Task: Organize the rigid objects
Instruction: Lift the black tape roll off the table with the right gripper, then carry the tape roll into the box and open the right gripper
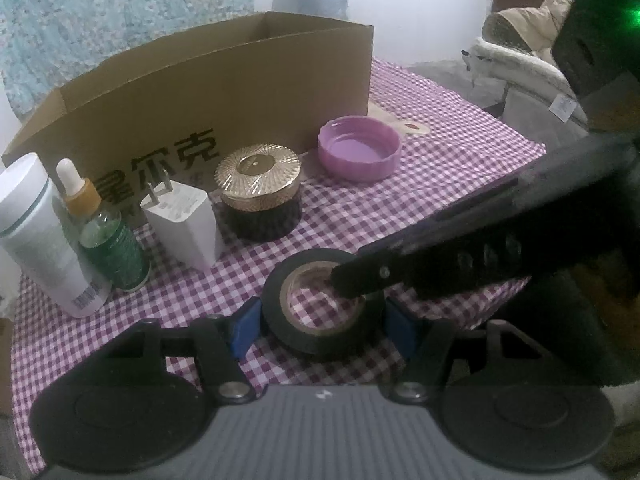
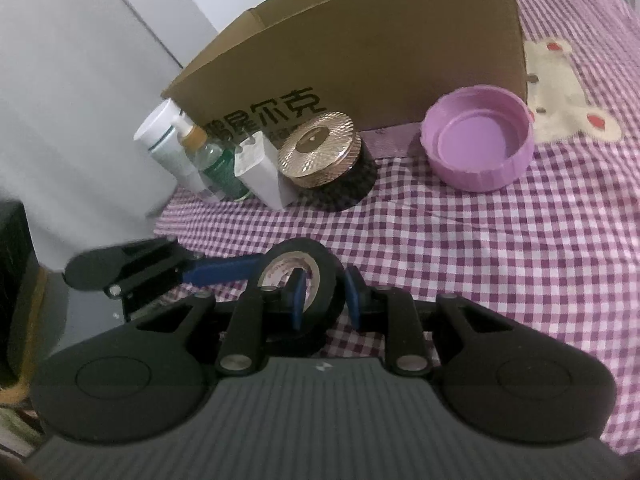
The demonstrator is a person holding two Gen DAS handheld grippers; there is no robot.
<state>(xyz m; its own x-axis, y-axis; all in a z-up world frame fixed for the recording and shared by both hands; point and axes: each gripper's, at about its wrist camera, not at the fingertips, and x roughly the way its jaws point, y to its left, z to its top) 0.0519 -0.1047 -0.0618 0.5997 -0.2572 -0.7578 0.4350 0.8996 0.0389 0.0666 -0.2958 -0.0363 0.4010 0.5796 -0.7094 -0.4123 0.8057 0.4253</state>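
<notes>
While one blue finger of the right gripper sat inside the core of the black tape roll and the other stood against the outer rim, the roll's wall lay pinched between them, tilted up off the cloth. The left gripper had its two blue fingers spread wide, one on each side of the same tape roll; the left one touched or nearly touched the roll's flank, while the right one stood a little apart, so it bracketed the roll without clamping it. From the left wrist view the right gripper's dark arm crossed in from the right, and its tip covered part of the roll's hole.

Only one tape roll was in sight. Behind it on the purple checked cloth over the desk stood a row of five other items, one of each: a white tube, a green dropper bottle, a white plug adapter, a dark jar with a gold ribbed lid, and a purple plastic cap lying open side up. One open cardboard box with black printed characters stood just behind the row, walling off the far edge of the desk. A bear appliqué showed on the cloth beside the box.
</notes>
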